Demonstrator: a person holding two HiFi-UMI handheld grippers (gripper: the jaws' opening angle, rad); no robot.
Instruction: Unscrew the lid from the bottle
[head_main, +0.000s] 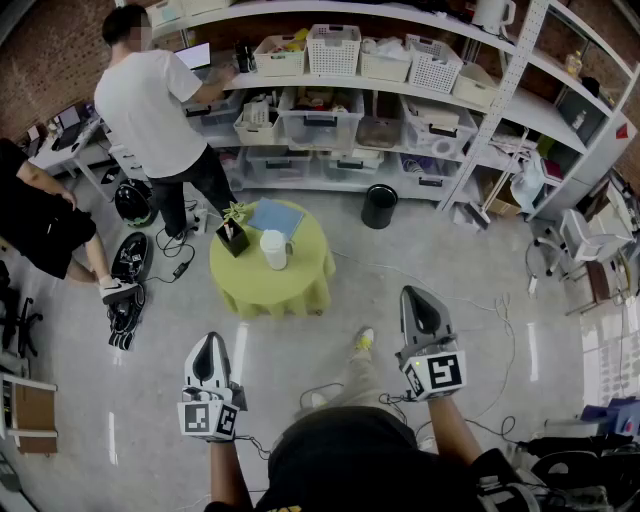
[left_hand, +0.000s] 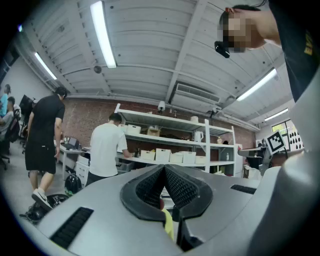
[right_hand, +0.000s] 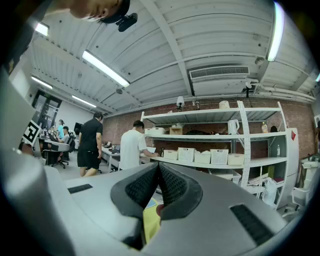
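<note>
A white bottle (head_main: 273, 249) with a white lid stands upright on a small round table with a yellow-green cloth (head_main: 300, 282) in the head view. Both grippers hover over the floor, well short of the table and close to my body. My left gripper (head_main: 209, 345) is shut with nothing in it, and my right gripper (head_main: 420, 297) is shut and empty too. In the left gripper view the jaws (left_hand: 164, 167) meet at the tips, with a sliver of the yellow cloth (left_hand: 169, 222) below them. The right gripper view shows the jaws (right_hand: 159, 166) closed the same way.
On the table a black box with a plant (head_main: 233, 235) and a blue book (head_main: 274, 215) lie beside the bottle. A person in a white shirt (head_main: 155, 110) stands at the shelves (head_main: 340, 100). Another person (head_main: 40, 215) is at the left. A black bin (head_main: 379, 206) and cables (head_main: 170, 255) are on the floor.
</note>
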